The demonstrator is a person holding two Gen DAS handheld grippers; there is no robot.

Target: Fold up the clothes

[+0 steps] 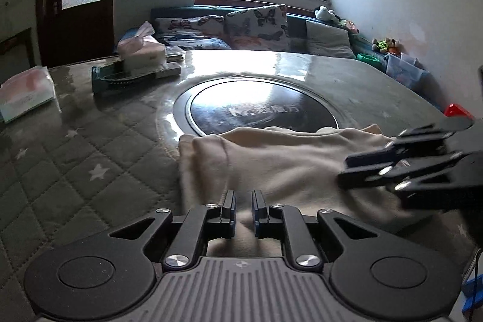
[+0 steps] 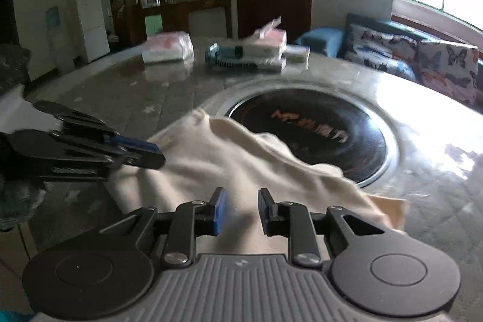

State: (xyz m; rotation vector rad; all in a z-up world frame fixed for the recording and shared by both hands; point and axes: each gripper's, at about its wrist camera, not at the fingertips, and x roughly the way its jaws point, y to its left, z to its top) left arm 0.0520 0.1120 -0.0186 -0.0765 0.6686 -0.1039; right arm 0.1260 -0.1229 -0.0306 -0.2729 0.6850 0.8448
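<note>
A cream garment (image 1: 286, 159) is lying bunched on the near part of the quilted table (image 1: 90, 147), its far edge lapping the round black hotplate (image 1: 256, 110). It looks partly gathered, not neatly folded, so most folding seems left. The left gripper (image 1: 244, 208) is hovering over the near hem, jaws slightly apart, gripping nothing. The right gripper (image 2: 240, 210) is hanging above the cloth, jaws apart and empty.
</note>
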